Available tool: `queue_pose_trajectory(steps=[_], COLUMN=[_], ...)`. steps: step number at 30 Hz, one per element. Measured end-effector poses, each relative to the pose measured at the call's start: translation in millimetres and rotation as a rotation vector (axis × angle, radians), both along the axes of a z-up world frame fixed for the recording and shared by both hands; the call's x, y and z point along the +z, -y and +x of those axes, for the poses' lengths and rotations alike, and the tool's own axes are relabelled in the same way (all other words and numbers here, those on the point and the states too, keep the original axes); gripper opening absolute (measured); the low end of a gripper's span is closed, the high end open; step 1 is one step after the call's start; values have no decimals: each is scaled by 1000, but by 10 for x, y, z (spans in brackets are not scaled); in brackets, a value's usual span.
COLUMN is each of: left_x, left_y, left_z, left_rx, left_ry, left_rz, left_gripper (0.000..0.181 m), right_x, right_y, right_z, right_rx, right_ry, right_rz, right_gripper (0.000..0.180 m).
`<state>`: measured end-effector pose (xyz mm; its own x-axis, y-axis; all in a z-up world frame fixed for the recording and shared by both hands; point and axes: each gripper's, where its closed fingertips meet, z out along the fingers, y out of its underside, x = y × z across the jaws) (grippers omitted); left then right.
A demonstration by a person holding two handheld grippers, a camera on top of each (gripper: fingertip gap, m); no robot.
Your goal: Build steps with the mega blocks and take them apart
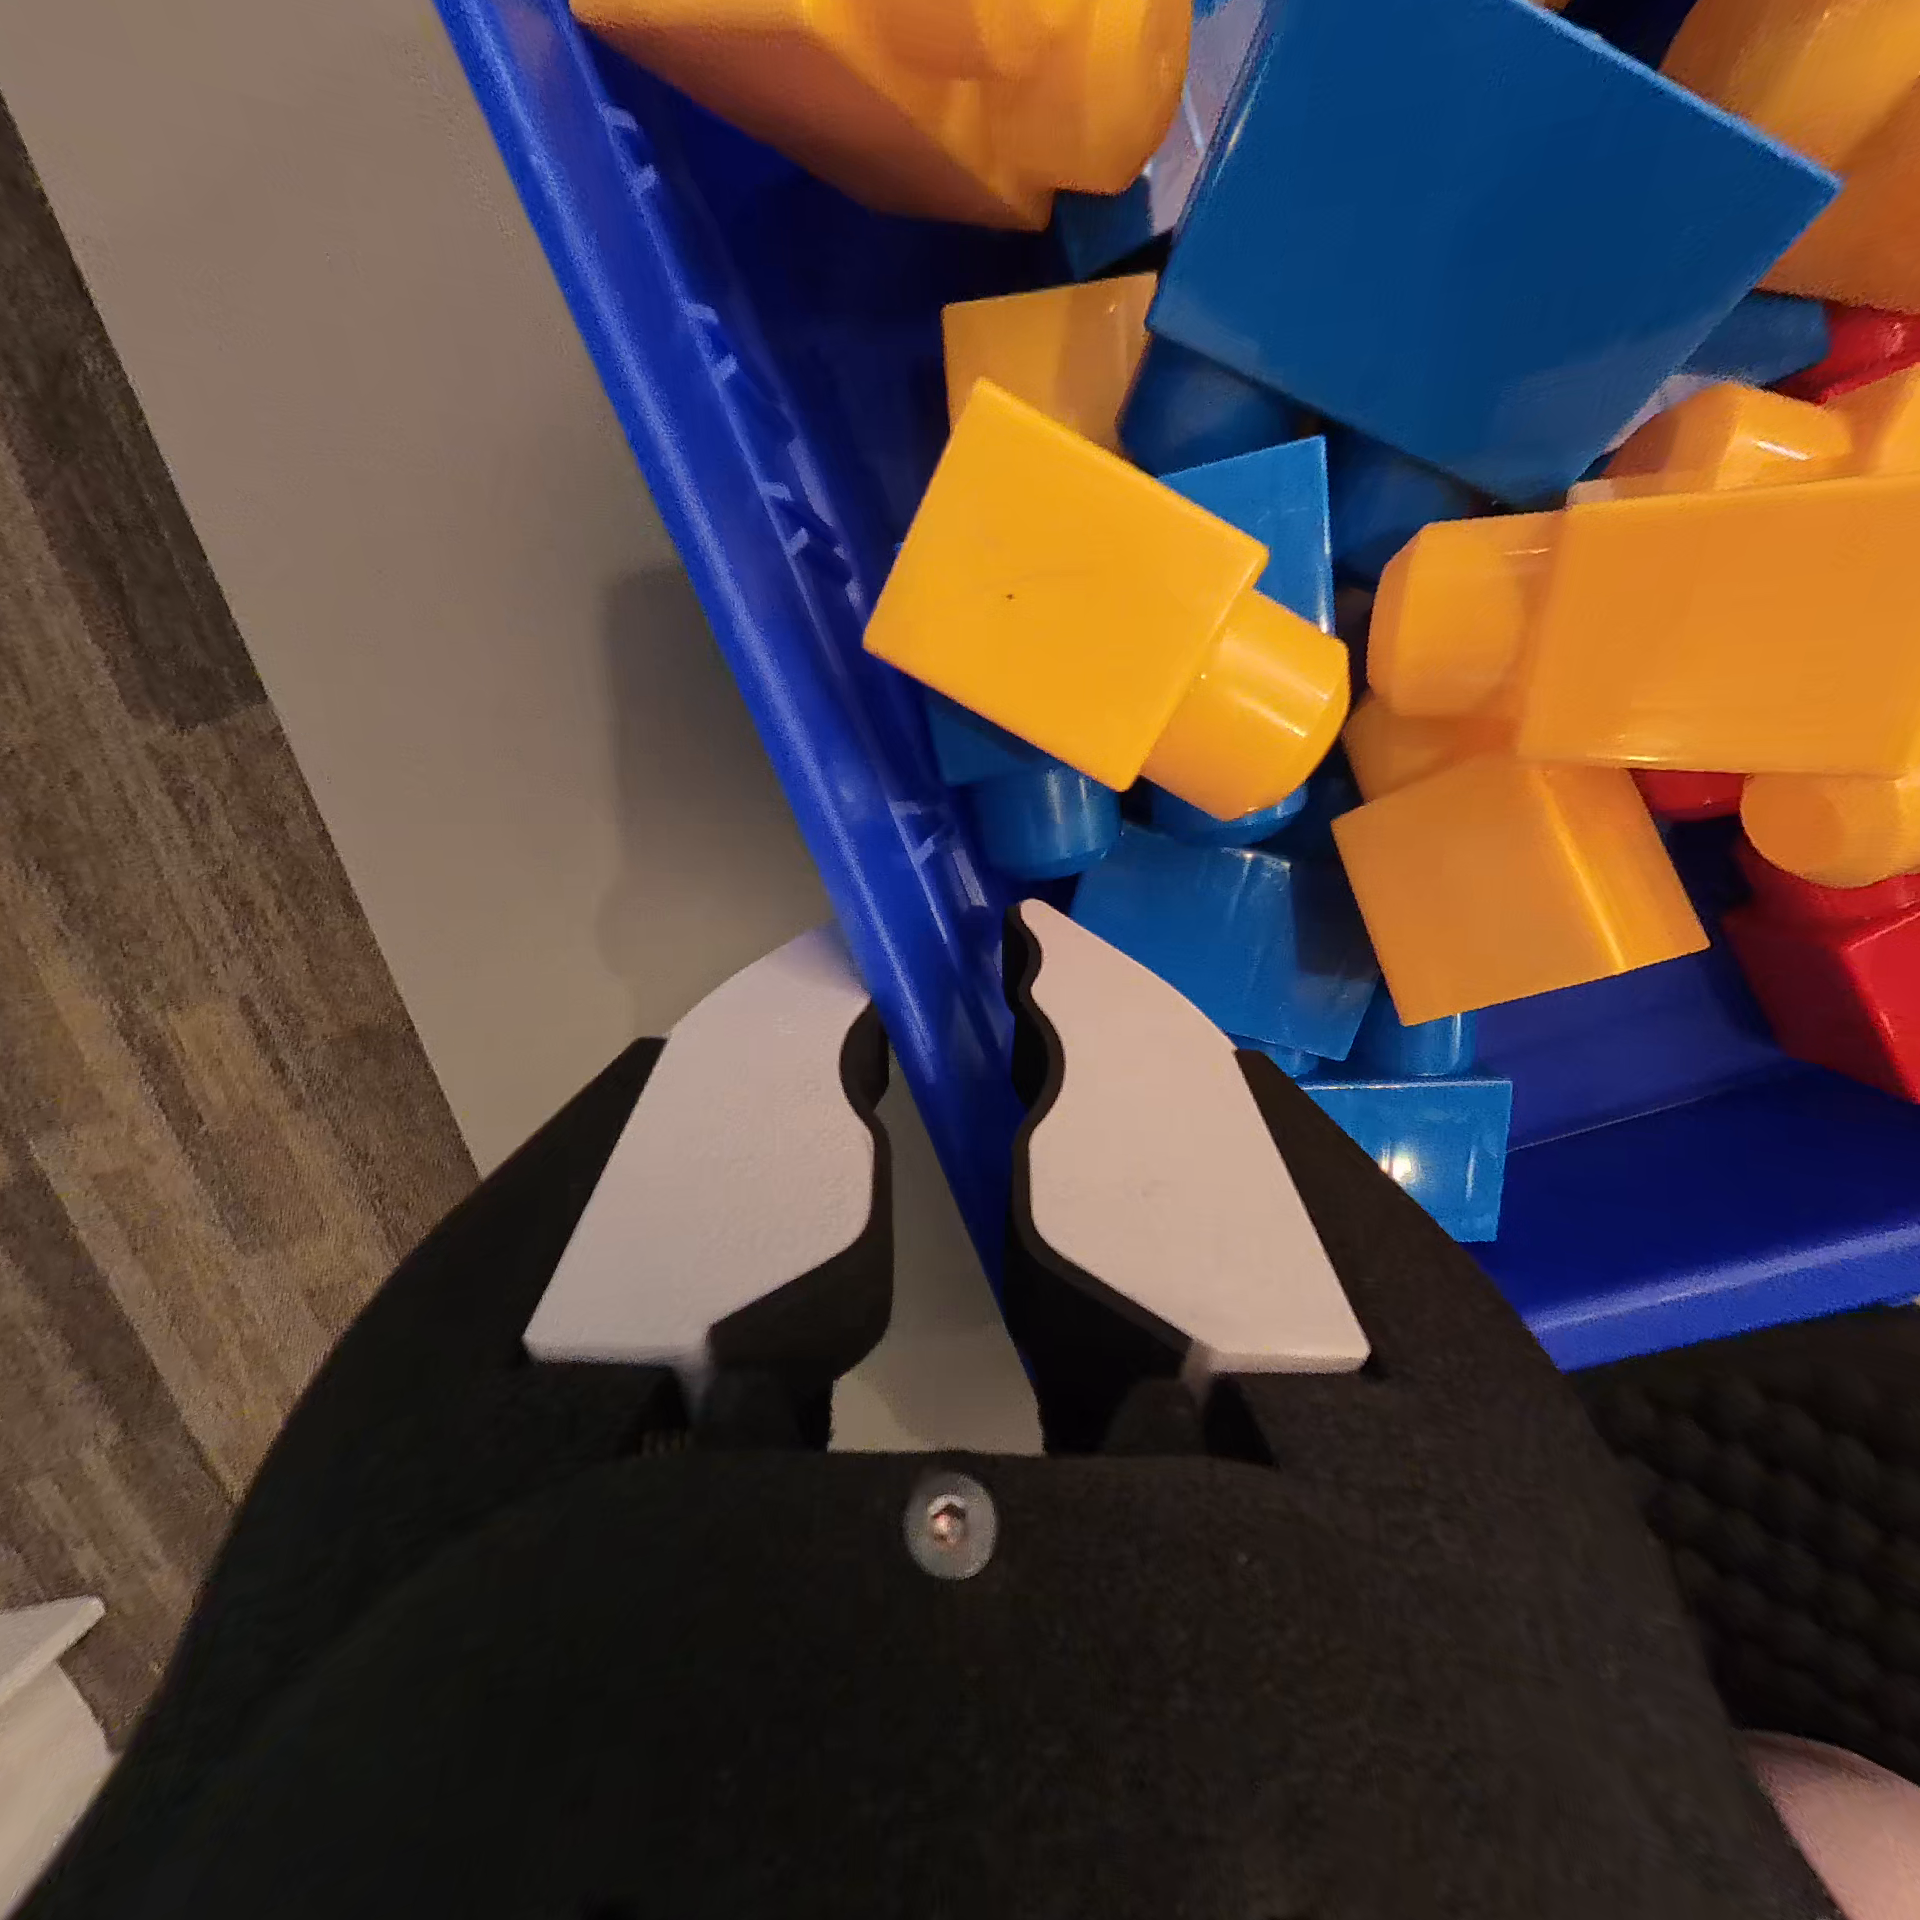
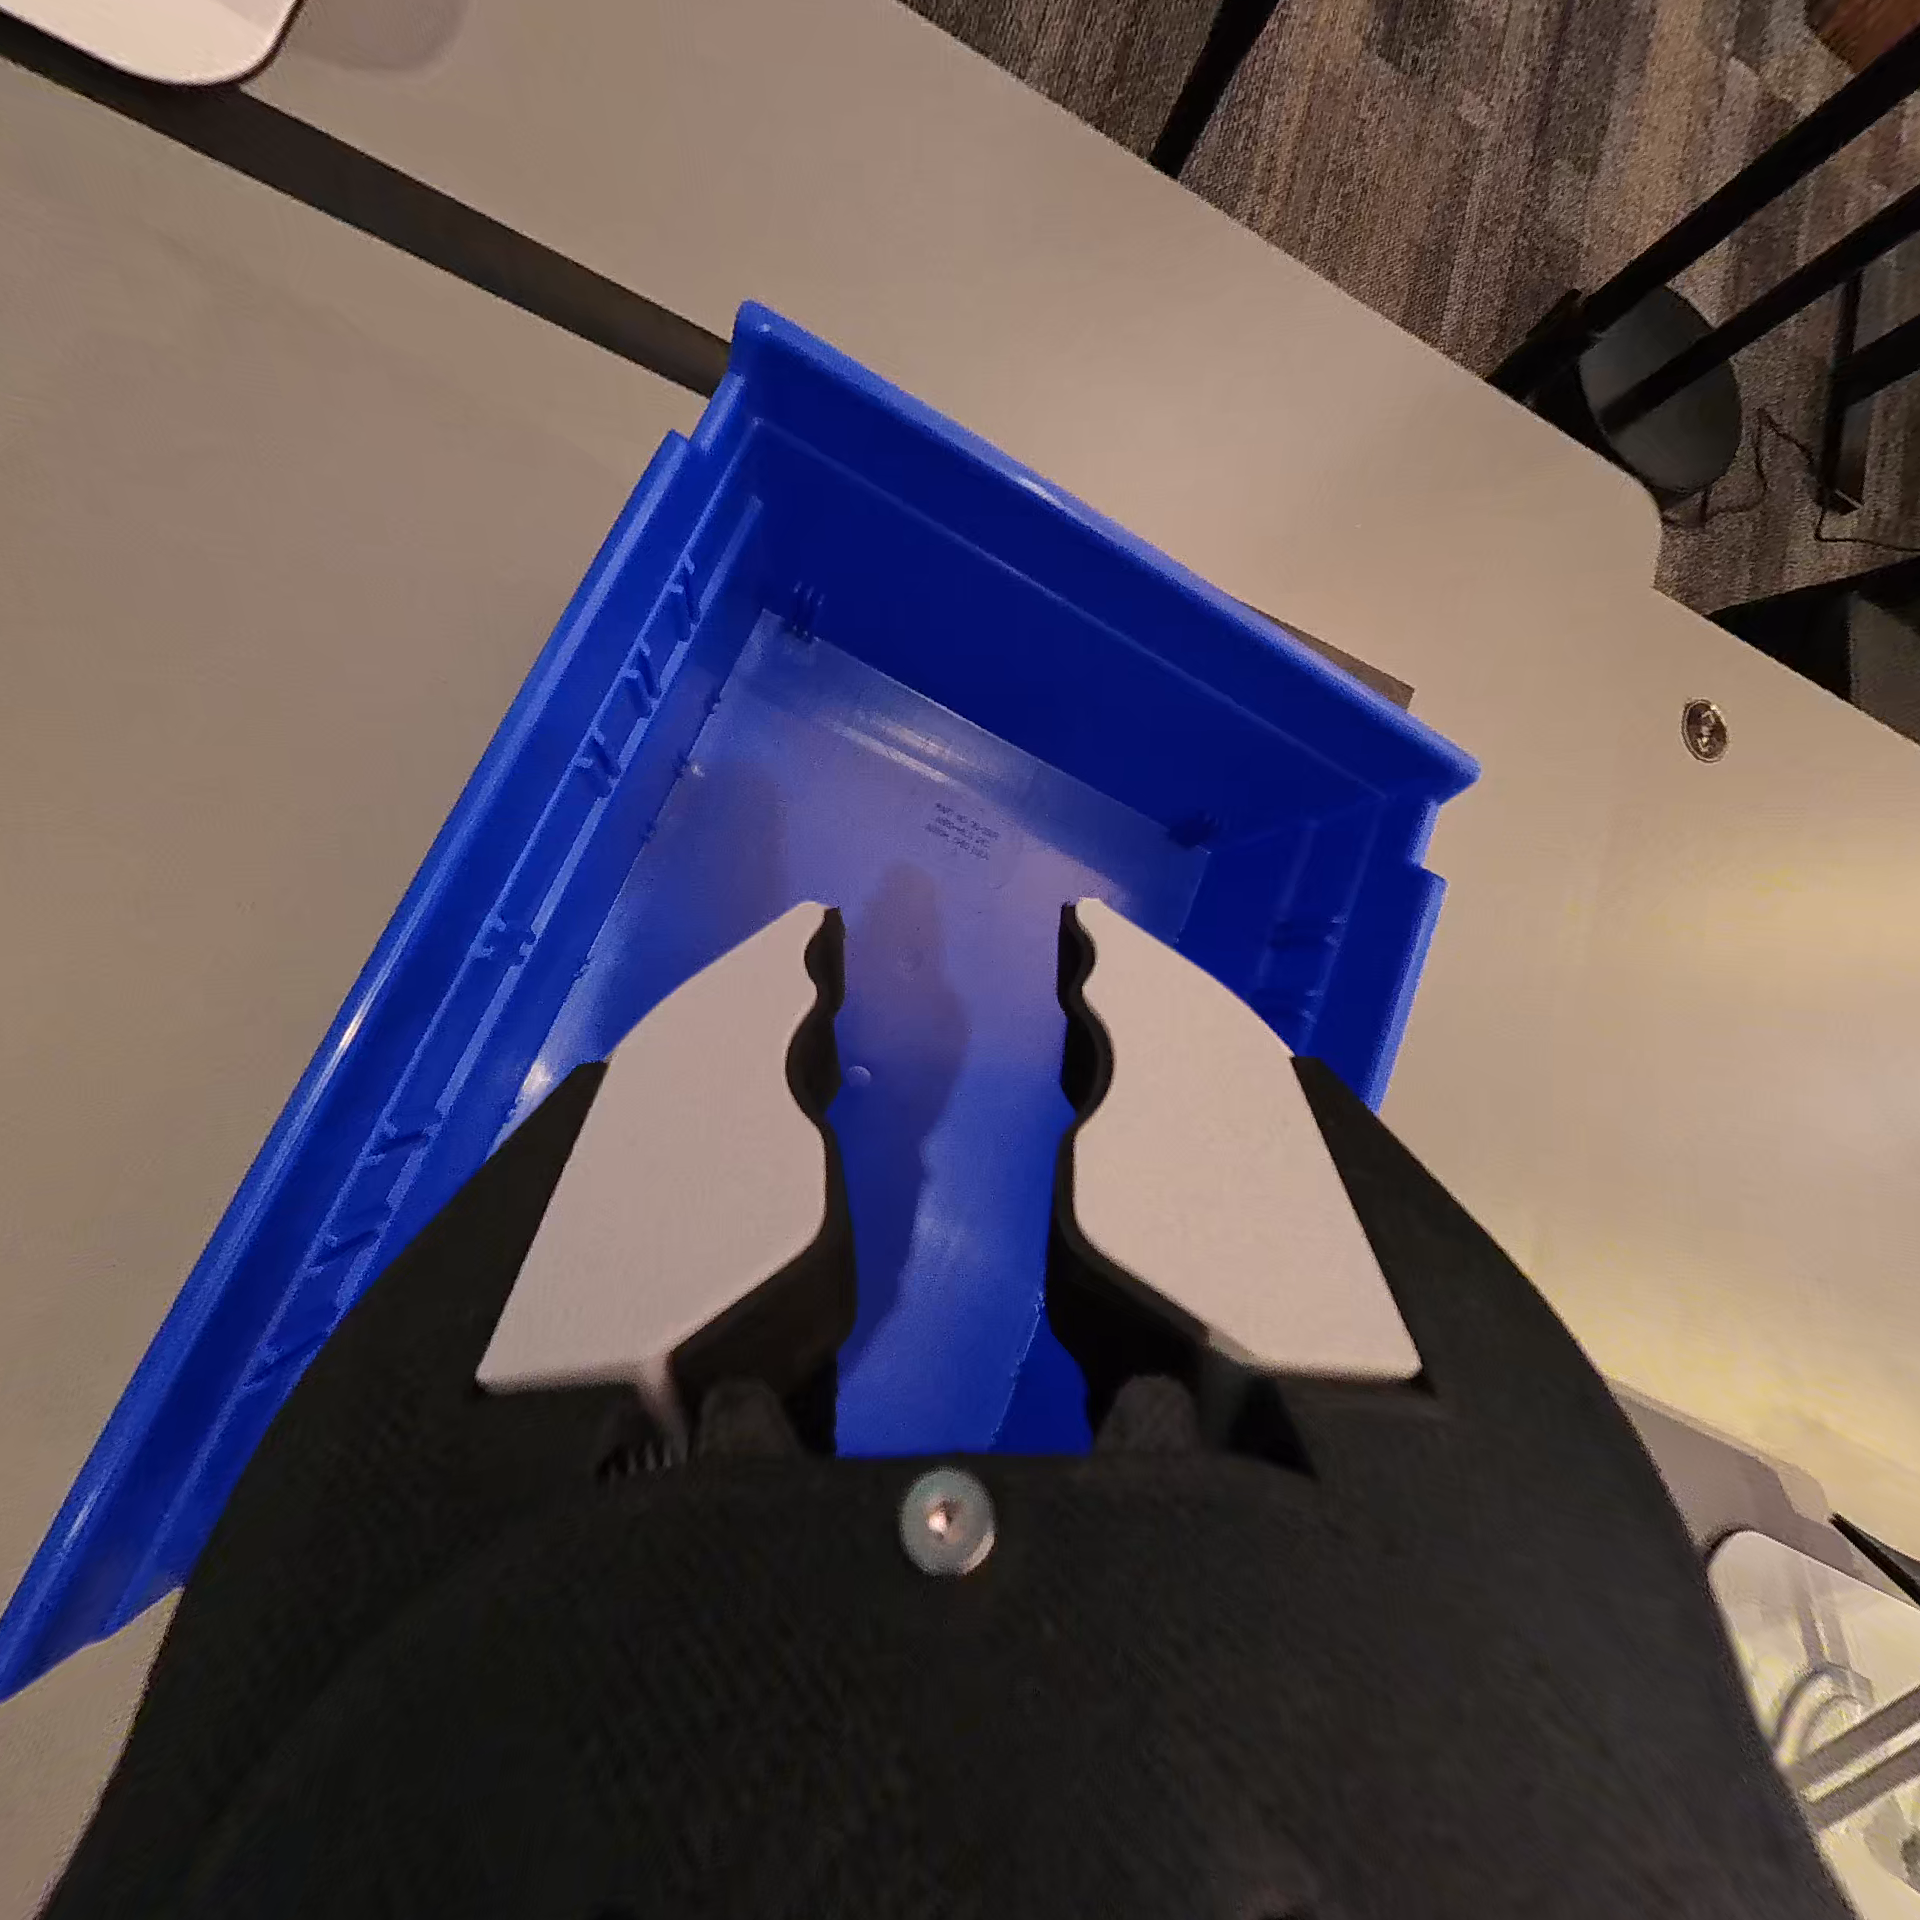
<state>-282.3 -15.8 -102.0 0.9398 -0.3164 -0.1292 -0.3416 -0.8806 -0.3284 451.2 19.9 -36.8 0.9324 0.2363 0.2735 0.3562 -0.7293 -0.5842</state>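
In the left wrist view a blue bin (image 1: 727,499) holds several mega blocks in a heap: a yellow single-stud block (image 1: 1060,582), a large blue block (image 1: 1475,239), more yellow ones (image 1: 1507,883) and a red one (image 1: 1839,966). My left gripper (image 1: 935,935) straddles the bin's left wall. One finger is outside, one is inside, and both are closed onto the rim. In the right wrist view a second blue bin (image 2: 1039,582) is empty. My right gripper (image 2: 951,909) is open above its floor and holds nothing.
Both bins stand on a pale table (image 2: 312,520). A dark seam (image 2: 416,208) crosses the table behind the empty bin. Carpet floor (image 1: 125,831) lies left of the table edge. Black chair legs (image 2: 1662,395) stand beyond the far edge. The grippers' ends are close to 75 centimeters from one another.
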Motion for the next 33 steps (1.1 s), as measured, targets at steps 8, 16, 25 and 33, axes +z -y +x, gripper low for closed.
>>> queue_pose_trajectory(steps=[8,16,25,33], left_x=[9,203,1227,1128], left_y=[-100,-87,56,177], left_z=[-78,-155,368,975], left_rx=[-14,-10,-221,-547], left_ry=[-12,-99,36,157], left_rz=[20,137,579,579], left_gripper=[15,31,40,51], right_x=[-151,-237,-193,-222], right_y=[17,14,16,8], right_z=[-40,-75,-16,-68], right_rx=[17,28,13,38], right_ry=[15,82,71,72], right_rz=[-50,-78,-50,-56], right_gripper=[41,42,41,41])
